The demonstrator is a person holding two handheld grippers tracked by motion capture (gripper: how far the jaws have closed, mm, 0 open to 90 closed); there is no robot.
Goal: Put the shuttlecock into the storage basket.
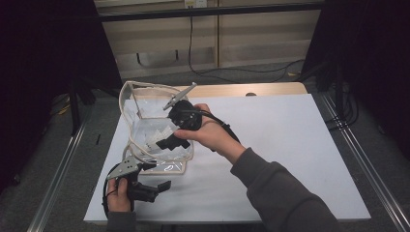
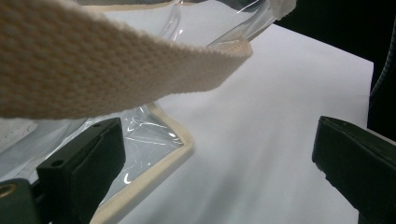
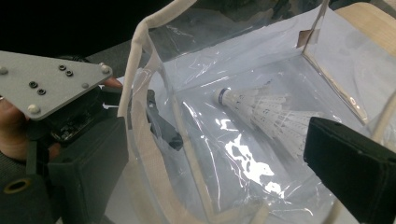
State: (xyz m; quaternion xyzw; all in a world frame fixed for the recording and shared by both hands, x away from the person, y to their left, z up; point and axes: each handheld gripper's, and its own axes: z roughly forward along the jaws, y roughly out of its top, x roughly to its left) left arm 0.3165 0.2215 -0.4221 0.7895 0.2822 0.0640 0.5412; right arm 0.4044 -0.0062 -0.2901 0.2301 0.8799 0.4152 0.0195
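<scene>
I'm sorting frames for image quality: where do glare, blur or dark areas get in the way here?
High view: both upper corners are black, while the white table is evenly lit. Left gripper view: the cream strap sits close to the lens and looks soft. Right gripper view: bright glare patches on the clear bag lie below the shuttlecock, which stays readable.

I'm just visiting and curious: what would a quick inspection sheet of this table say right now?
Surface: white table, bare around the bag.
Job's things: clear plastic bag with cream cloth trim; white shuttlecock lying inside; cloth strap hanging over the left gripper.
Clutter: nothing seen.
Grippers: left gripper open, beside the bag's near edge; right gripper open, at the bag's mouth, pointing at the shuttlecock.
Cables: black cable on the floor behind.
Surroundings: dark curtains at both sides, pale wall panels behind.
</scene>
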